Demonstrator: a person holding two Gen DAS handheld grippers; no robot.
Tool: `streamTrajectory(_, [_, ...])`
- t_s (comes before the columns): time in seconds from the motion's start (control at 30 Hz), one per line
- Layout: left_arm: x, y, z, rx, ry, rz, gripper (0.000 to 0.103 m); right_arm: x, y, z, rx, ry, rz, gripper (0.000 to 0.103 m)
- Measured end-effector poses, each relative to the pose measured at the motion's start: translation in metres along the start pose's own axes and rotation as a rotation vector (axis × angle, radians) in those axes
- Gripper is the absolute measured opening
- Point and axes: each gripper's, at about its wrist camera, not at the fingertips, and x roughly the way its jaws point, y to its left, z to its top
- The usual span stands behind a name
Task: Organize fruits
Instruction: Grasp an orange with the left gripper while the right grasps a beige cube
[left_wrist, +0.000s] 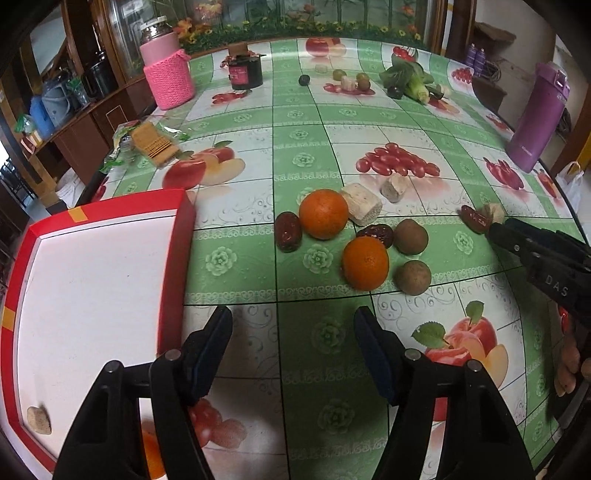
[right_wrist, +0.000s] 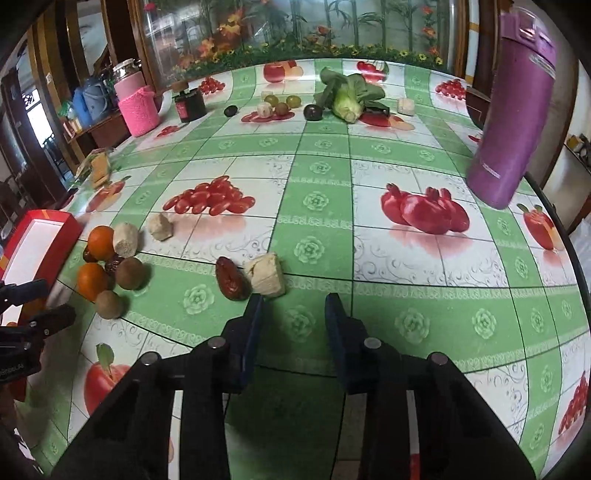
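Observation:
Two oranges, two brown kiwis, dark red dates and pale food chunks lie in a cluster on the fruit-print tablecloth. My left gripper is open and empty, just in front of the cluster. A red tray with a white floor sits at the left, holding one beige chunk. My right gripper is open and empty, right before a date and a pale chunk. The cluster shows at the left of the right wrist view.
At the far side lie green fruits, dark plums and leafy greens. A pink-sleeved jar, a dark jar and a cracker packet stand at the back left. A purple bottle stands at the right edge.

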Motion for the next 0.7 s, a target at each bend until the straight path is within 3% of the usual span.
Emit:
streamTrajectory(0.23, [0.01, -0.005, 0.012, 0.007, 0.008, -0.019, 0.066, 0.01, 0.011, 0.008, -0.06, -0.004, -0.064, 0.036])
streamTrajectory(0.5, [0.014, -0.016, 0.017, 0.029, 0.021, -0.078, 0.066, 0.015, 0.017, 0.015, -0.097, -0.013, -0.052, 0.036])
streamTrajectory(0.53, [0.015, -0.017, 0.019, 0.03, 0.02, -0.079, 0.063, 0.016, 0.017, 0.016, -0.095, -0.009, -0.047, 0.03])
streamTrajectory(0.6, [0.017, -0.019, 0.023, 0.031, 0.018, -0.093, 0.053, 0.016, 0.016, 0.016, -0.088, -0.009, -0.041, 0.03])
streamTrajectory(0.7, [0.018, -0.023, 0.027, 0.039, 0.014, -0.113, 0.045, 0.013, 0.013, 0.016, -0.072, -0.006, -0.026, 0.03])
